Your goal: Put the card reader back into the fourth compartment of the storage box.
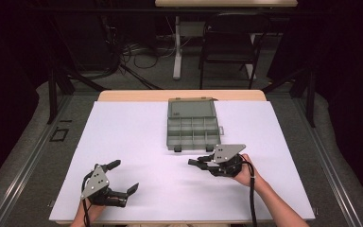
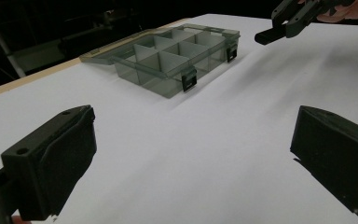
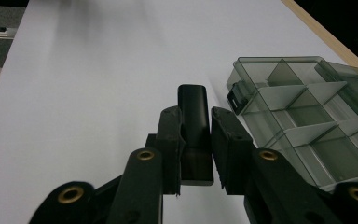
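Our right gripper (image 3: 193, 154) is clamped on a small black block (image 3: 194, 116) just in front of the open compartment box (image 1: 192, 126), which sits beyond it at mid-table; our left gripper (image 1: 118, 177), jaws wide and empty, lies well farther off

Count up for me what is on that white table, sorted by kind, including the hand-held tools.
Grey compartment box, lid open: 1
Black block, clamped in the right gripper: 1
Grippers, counting the left gripper, which is open and holds nothing: 2
Total: 4
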